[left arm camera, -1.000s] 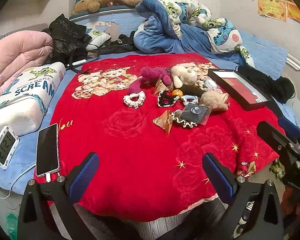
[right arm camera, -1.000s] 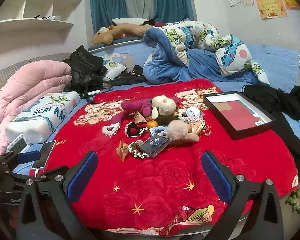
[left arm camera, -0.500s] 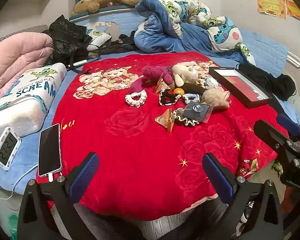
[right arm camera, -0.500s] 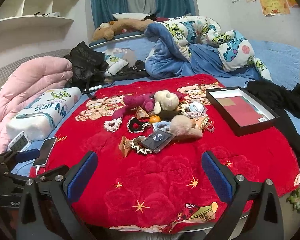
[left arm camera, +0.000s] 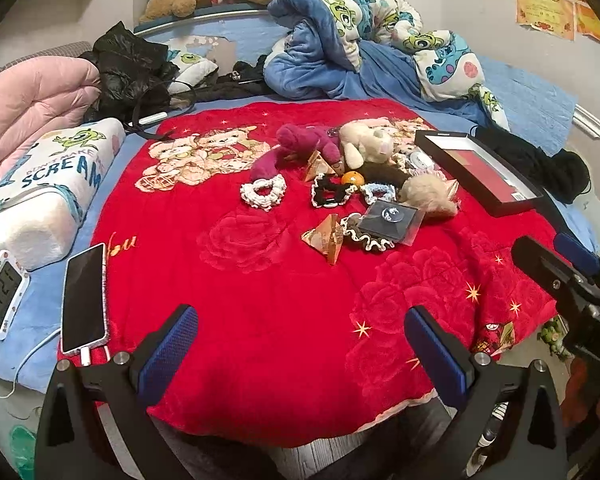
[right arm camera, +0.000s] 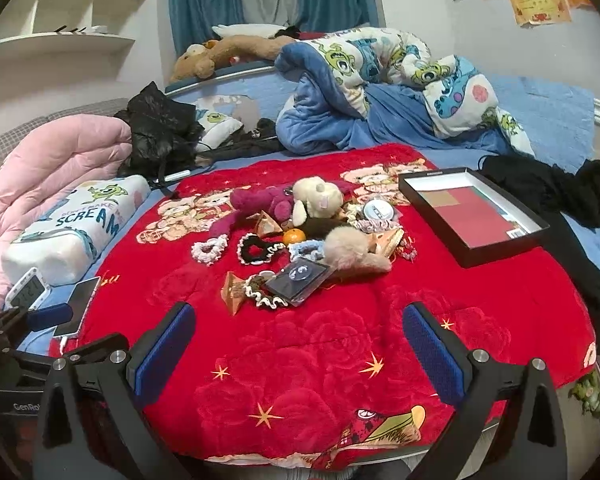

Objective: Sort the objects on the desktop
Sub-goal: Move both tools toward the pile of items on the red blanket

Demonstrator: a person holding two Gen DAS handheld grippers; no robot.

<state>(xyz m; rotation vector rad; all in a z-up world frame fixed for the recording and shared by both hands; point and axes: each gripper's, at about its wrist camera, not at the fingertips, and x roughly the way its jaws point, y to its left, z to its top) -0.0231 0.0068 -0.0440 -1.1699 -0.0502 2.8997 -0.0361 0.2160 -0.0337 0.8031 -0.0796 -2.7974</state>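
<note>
Near the black tray (right arm camera: 500,254), the jumbled trinkets (right arm camera: 300,236) wait — probably for boxing; your left gripper (left arm camera: 300,344) and right gripper (right arm camera: 298,344) gape empty.

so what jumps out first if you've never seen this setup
The bright red blanket fills the bed, with a jumble of plush toys, scrunchies and small trinkets heaped near its middle. To their right lies an open black box. Both tongs hover open at the near edge.

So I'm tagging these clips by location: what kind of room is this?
Most likely a bedroom: a red rose-patterned blanket spread over a bed, a rumpled blue cartoon-monster duvet, and a long brown plush toy lying along the headboard.
</note>
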